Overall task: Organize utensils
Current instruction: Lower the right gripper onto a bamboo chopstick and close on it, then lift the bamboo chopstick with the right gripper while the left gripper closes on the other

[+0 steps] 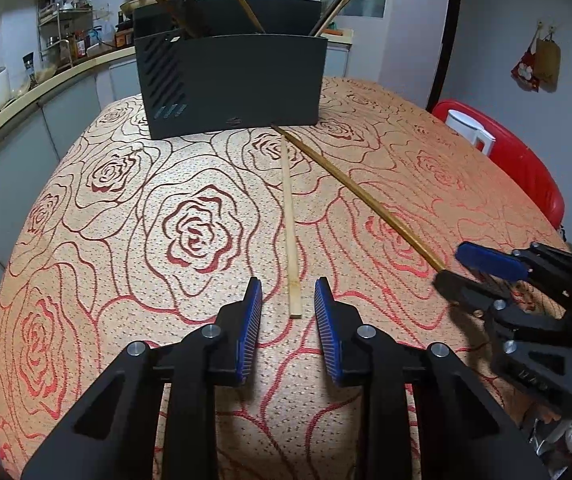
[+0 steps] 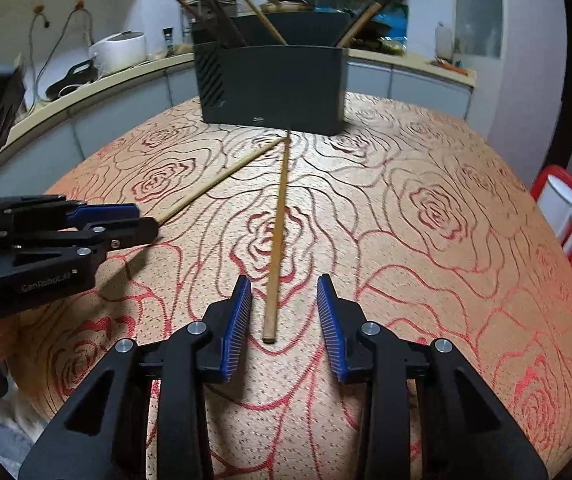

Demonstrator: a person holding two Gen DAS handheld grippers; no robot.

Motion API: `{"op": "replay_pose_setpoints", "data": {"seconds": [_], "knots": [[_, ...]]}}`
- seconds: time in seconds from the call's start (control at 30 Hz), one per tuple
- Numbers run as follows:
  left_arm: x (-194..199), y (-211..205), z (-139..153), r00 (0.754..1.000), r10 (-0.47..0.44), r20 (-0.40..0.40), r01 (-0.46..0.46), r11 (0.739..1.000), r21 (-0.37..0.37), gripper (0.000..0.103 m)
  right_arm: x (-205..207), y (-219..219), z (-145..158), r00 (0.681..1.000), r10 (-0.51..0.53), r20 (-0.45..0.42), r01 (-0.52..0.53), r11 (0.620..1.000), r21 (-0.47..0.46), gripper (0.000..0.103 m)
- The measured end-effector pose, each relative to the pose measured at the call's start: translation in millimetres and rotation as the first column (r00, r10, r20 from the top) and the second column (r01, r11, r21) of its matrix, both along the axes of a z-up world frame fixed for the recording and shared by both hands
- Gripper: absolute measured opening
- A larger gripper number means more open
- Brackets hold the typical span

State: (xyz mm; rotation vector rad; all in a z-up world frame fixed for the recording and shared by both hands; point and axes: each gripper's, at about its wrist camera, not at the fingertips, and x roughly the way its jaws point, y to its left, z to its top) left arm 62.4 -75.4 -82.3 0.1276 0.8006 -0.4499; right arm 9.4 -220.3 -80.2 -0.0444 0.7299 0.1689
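Left gripper (image 1: 288,294): I see the jaws parted, nothing clamped. The near end of the pale chopstick (image 1: 291,236) lies on the cloth between the blue pads (image 1: 251,330), clear gaps on both sides, no contact. It runs straight ahead from my fingers toward the holder.

Right gripper (image 2: 284,290): same picture. Jaws parted, the darker chopstick (image 2: 277,240) has its near end between the pads (image 2: 236,330), touching neither. In the left wrist view the right gripper sits off to the right of my left fingers, and that stick's end looks pinched between its tips there; I can't confirm a clamp from that angle, and the right wrist view shows gaps.

Both sticks lie flat on the rose-pattern tablecloth (image 1: 126,240). They spread apart at my end and converge at the far tips, which nearly meet just short of the holder's front wall.

Dark utensil holder (image 1: 234,80) stands upright straight ahead of both grippers, well beyond the fingertips. Several chopsticks (image 1: 242,0) already stand in it, leaning: a bunch at its left end, a few at its right.

Further out: red chair (image 1: 526,168) to the right of the table with a white jug (image 1: 470,128) on it; a counter (image 1: 46,80) runs behind to the left with a white rice cooker (image 2: 120,50).
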Motion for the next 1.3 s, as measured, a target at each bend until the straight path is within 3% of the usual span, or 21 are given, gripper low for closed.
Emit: {"op": "replay_pose_setpoints", "data": {"seconds": [0.13, 0.37, 0.67, 1.3], "knots": [[-2, -4, -1, 1.000, -0.019, 0.015, 0.019, 1.000, 0.002, 0.025, 2, 4, 0, 1.000, 0.016, 0.008, -0.016, 1.000, 0.002, 0.021], [-1, -2, -2, 1.000, -0.004, 0.017, 0.004, 1.000, -0.007, 0.007, 2, 5, 0, 1.000, 0.019, 0.014, -0.019, 1.000, -0.001, 0.012], [-4, 0, 2, 1.000, -0.007, 0.007, 0.007, 1.000, 0.002, 0.006, 3, -8, 5, 1.000, -0.007, -0.023, 0.008, 0.999, 0.053, 0.007], [-26, 32, 109, 0.964, 0.063, 0.260, -0.057, 0.998, -0.029, 0.006, -25, -43, 107, 0.973, -0.044, 0.225, 0.006, 0.986, 0.166, 0.007]]}}
